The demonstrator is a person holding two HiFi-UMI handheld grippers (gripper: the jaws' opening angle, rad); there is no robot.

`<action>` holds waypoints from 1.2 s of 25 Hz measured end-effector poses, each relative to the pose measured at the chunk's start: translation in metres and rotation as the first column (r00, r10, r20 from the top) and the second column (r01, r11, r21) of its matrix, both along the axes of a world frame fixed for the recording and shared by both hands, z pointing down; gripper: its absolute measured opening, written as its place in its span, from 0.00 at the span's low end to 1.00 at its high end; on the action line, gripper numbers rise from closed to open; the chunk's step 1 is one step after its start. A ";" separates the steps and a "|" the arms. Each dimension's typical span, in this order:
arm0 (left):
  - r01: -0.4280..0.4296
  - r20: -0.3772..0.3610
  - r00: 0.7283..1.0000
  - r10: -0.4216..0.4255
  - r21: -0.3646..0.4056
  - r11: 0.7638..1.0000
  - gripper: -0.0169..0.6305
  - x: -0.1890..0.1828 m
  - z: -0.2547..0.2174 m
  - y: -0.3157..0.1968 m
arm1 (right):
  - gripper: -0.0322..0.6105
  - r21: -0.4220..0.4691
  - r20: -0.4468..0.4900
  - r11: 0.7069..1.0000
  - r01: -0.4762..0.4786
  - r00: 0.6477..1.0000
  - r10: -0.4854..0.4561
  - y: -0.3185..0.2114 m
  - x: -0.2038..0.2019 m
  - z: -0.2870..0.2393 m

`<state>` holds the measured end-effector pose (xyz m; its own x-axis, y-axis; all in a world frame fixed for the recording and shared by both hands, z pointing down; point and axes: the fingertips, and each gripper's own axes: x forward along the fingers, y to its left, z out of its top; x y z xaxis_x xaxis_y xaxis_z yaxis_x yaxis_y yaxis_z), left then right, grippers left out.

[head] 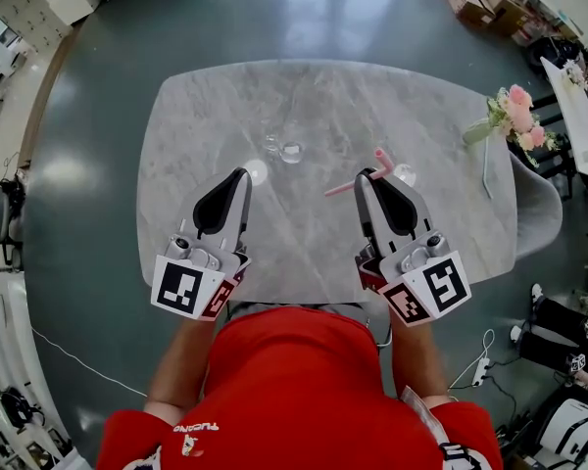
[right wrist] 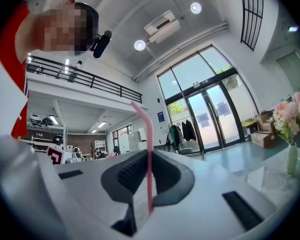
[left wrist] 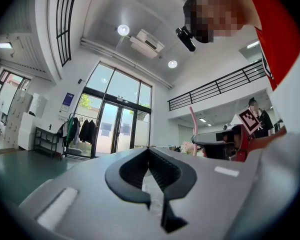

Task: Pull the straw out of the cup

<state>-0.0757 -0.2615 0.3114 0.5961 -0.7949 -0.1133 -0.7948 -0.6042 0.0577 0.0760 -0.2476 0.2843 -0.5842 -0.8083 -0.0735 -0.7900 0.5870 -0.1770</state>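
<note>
Pink flowers [head: 517, 114] in a vase [right wrist: 291, 160] stand at the marble table's [head: 206, 125] right edge.

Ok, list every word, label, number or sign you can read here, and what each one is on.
Nothing reads clearly.
White print on the red shirt: upside down, too blurred to read.
Blue wall sign beside the glass doors: too small to read.
Marker cubes: black-and-white square patterns only, no letters or numbers.
</note>
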 end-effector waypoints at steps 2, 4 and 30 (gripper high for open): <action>-0.004 0.000 1.000 0.004 -0.001 1.000 0.03 0.000 0.000 0.004 | 0.08 -0.004 0.010 1.000 -0.004 1.000 0.004 0.005 0.000 0.001; -0.011 -0.001 1.000 0.011 -0.001 1.000 0.03 0.001 -0.001 0.008 | 0.08 -0.007 0.016 1.000 -0.006 1.000 0.006 0.010 -0.001 0.002; -0.051 -0.011 0.999 0.051 0.003 0.999 0.03 0.010 -0.001 0.009 | 0.08 -0.012 0.002 1.000 0.004 1.000 -0.004 0.014 -0.007 0.009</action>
